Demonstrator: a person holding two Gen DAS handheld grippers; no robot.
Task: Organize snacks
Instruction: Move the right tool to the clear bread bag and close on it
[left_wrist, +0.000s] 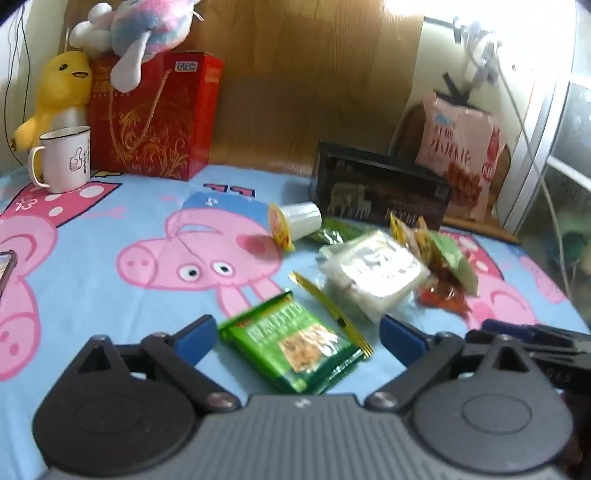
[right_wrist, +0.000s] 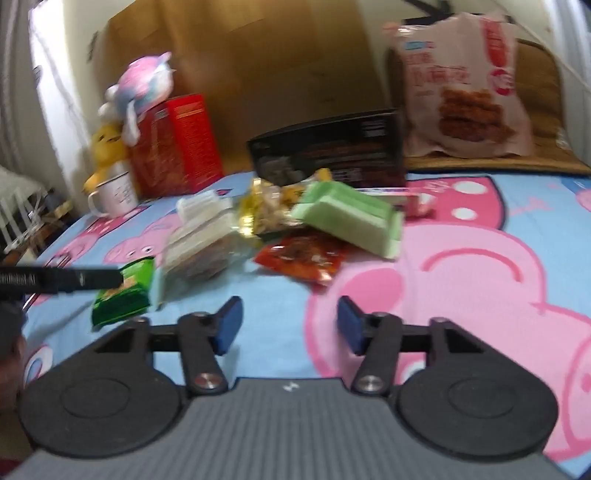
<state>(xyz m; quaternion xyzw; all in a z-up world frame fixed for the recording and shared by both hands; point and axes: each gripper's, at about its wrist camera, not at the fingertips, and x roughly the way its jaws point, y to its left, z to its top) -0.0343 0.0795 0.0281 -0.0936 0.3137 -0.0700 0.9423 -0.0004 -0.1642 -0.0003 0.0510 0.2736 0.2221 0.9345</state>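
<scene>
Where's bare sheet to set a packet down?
Free: the wide stretch between the mug and the cup, in front of the red box; also the pink patch right of the green box. Crowded: the pile from the green packet back to the black box.

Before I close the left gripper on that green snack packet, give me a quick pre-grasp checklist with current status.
1. Left gripper jaws open wide: ok.
2. Green snack packet between the blue pads: ok, it lies on the bedsheet between them, untouched.
3. Packet centred: not ok, it sits skewed, a corner nearer the right pad.
4. Gold-edged wrapper clear of the grasp: not ok, it lies against the packet's far edge.
5. Right gripper empty and out of the way: ok, open over bare sheet.
6. Packet lying flat: cannot tell, the picture is blurred.
</scene>
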